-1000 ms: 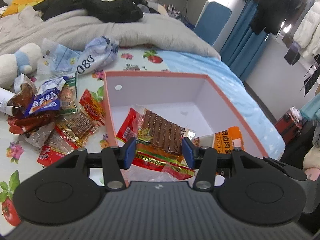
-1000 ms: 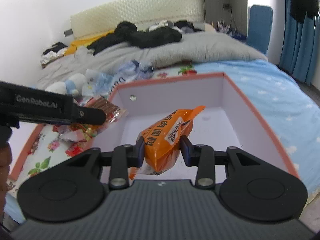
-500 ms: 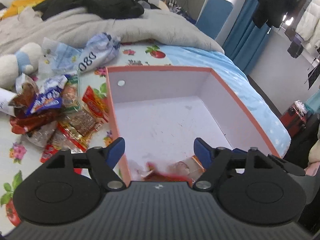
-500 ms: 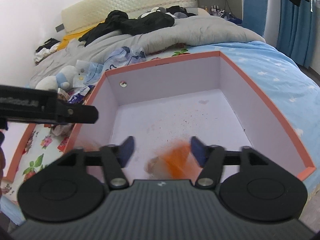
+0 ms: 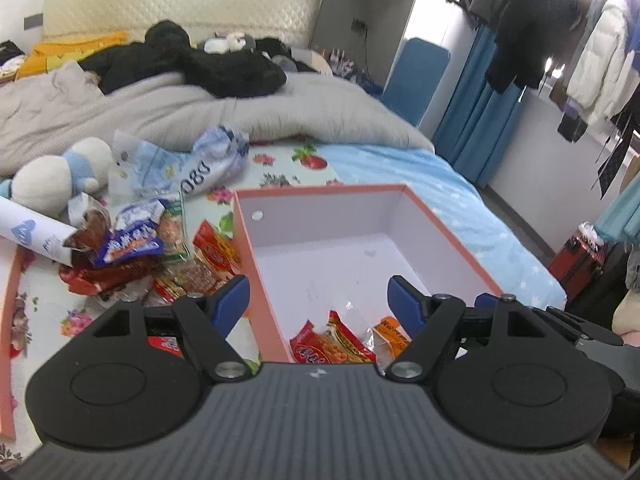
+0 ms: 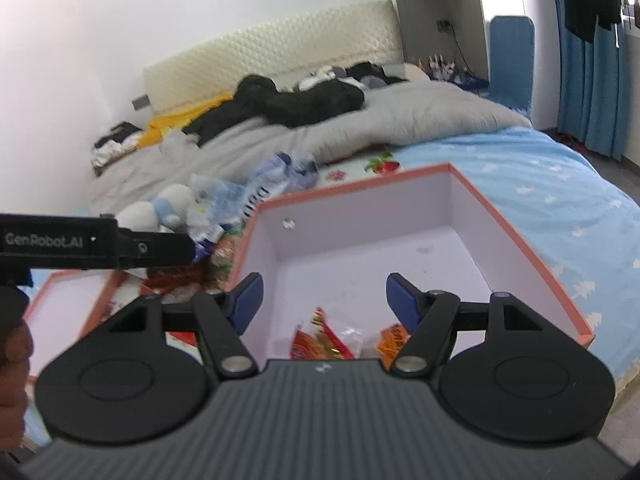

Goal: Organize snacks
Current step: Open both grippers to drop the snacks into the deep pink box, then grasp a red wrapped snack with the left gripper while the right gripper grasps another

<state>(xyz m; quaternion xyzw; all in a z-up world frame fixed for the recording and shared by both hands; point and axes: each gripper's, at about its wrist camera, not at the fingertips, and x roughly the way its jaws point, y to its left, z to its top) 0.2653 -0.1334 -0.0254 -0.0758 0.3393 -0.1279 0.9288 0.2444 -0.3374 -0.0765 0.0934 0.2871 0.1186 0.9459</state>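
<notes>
I count one box (image 5: 440, 224), two snack packets (image 5: 332, 344) inside it, one loose heap of snacks (image 5: 152, 256), and one soft toy (image 5: 56, 176).

We can read "GenRobot.AI" in pale letters on the black side of the left hand-held gripper (image 6: 92, 242). A crumpled blue-and-white bag (image 5: 208, 164) on the bed shows "D80", upside down. Print on the snack packets stays unreadable to us.

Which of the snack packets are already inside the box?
Two: the red packet and the orange packet, lying at the near end of the box. The other packets sit in a pile outside its left wall.
</notes>
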